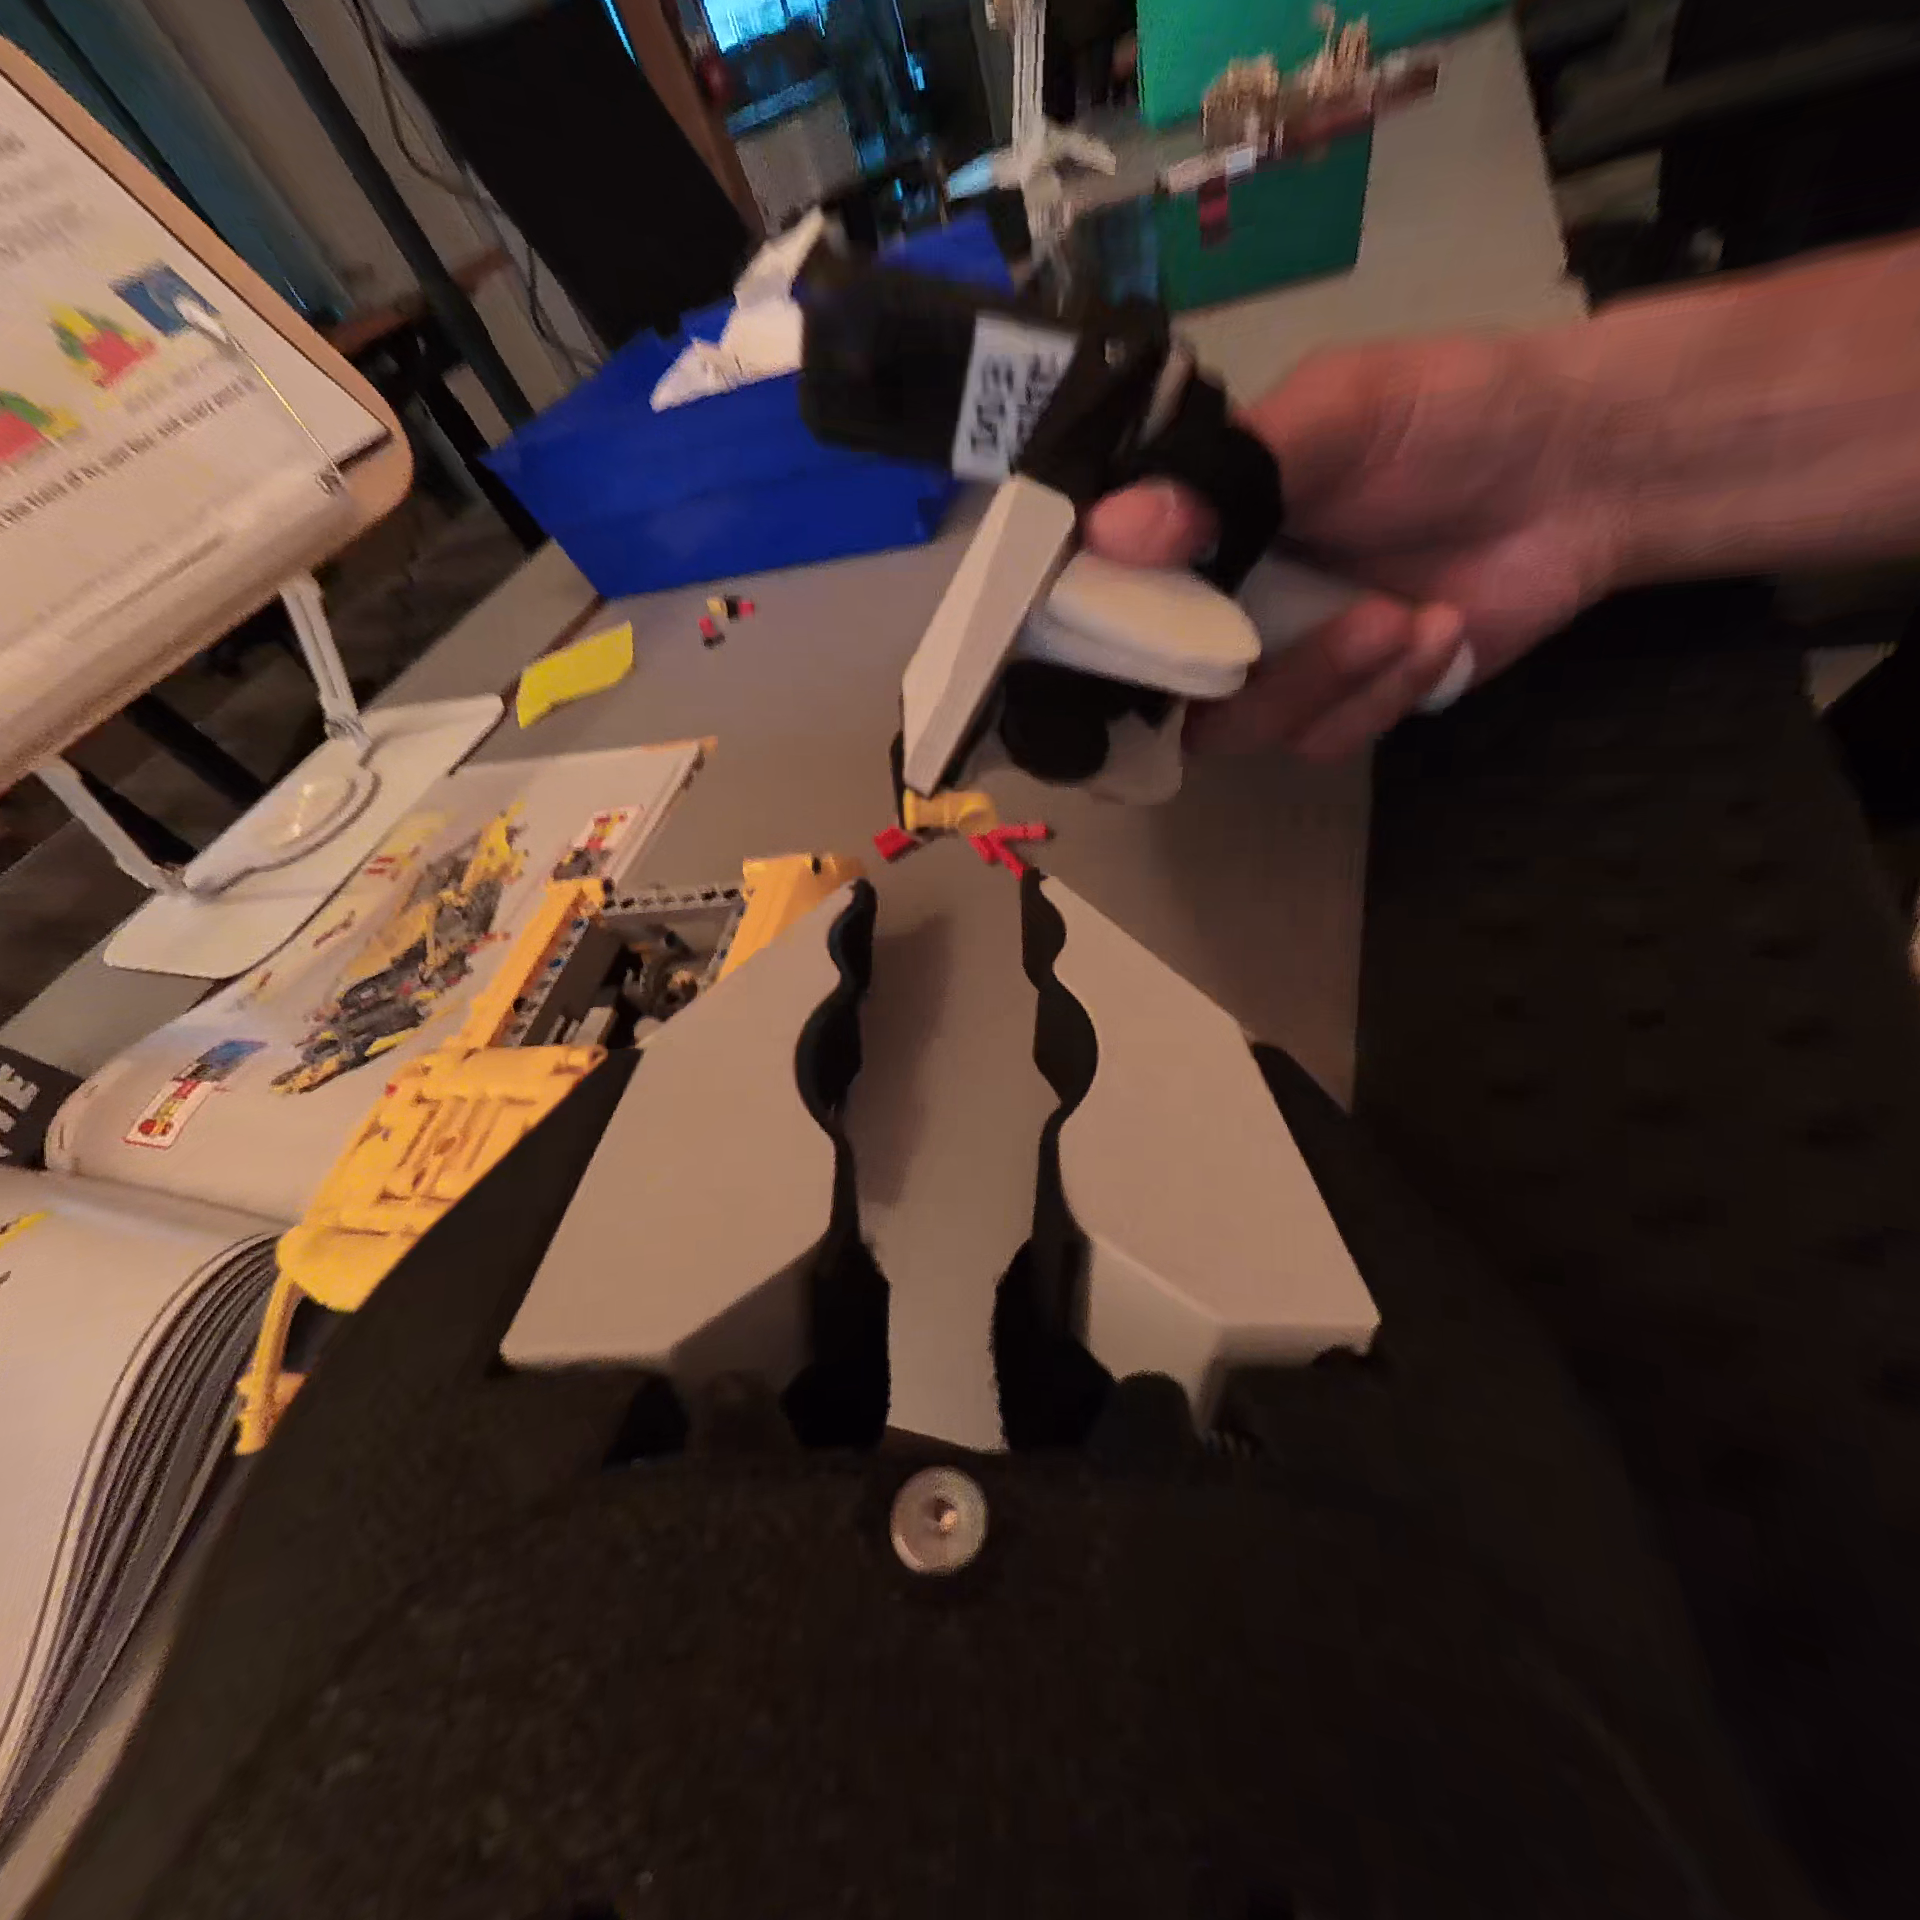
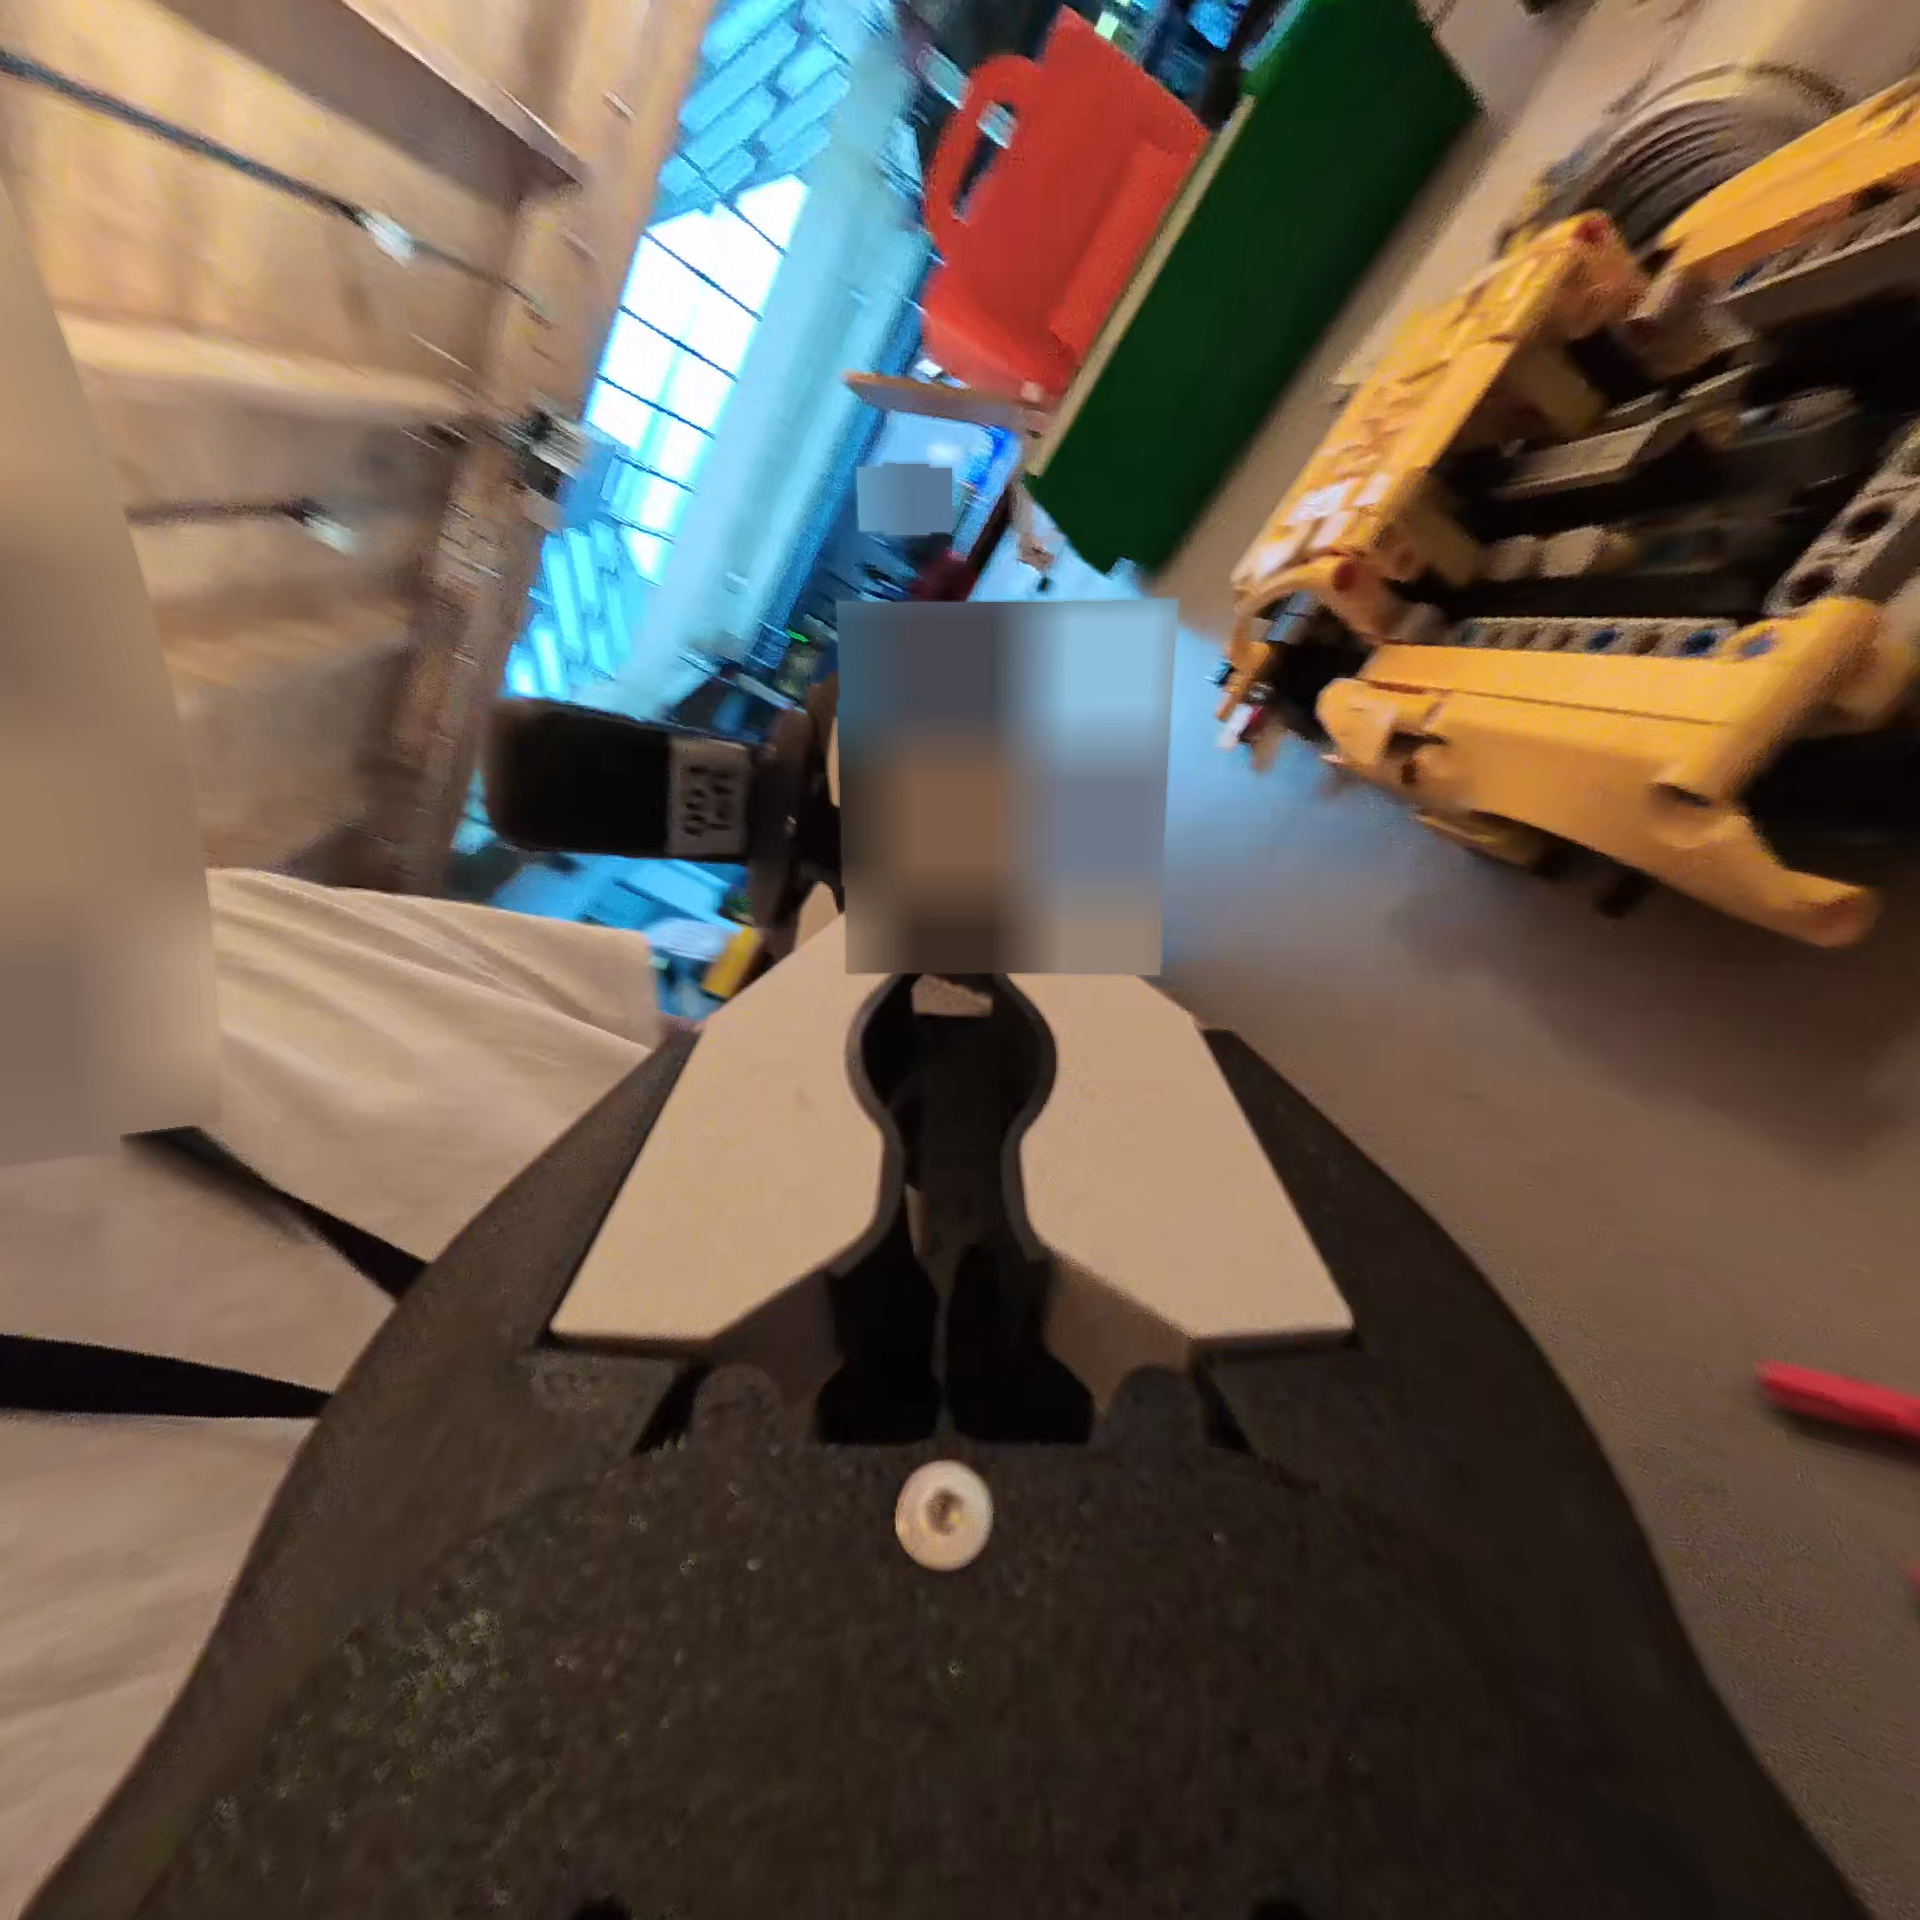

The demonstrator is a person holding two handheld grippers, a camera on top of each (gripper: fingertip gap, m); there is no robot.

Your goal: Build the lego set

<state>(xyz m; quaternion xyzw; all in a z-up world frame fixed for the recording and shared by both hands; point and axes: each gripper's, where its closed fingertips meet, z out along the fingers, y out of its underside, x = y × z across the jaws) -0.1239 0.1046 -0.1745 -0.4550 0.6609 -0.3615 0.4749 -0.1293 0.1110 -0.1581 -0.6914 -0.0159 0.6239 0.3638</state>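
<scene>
In the left wrist view my left gripper (image 1: 943, 883) is open and empty above the grey table (image 1: 790, 707). The yellow lego model (image 1: 499, 1101) lies just to its left. Ahead of it a hand holds my right gripper (image 1: 914, 774) tip down. It is shut on a small yellow piece (image 1: 945, 810) just above the table. Two small red pieces (image 1: 894, 842) (image 1: 1003, 844) lie beside it. In the right wrist view the right gripper (image 2: 951, 997) has its fingers drawn together. A blur patch hides their tips and the piece. The model (image 2: 1558, 707) lies to the right.
An open instruction booklet (image 1: 416, 935) lies left of the model. Behind it are a document stand (image 1: 156, 416), a yellow sheet (image 1: 575, 670), a blue bin (image 1: 727, 488) and a green box (image 1: 1268, 208). A red piece (image 2: 1839, 1403) lies on the table at right.
</scene>
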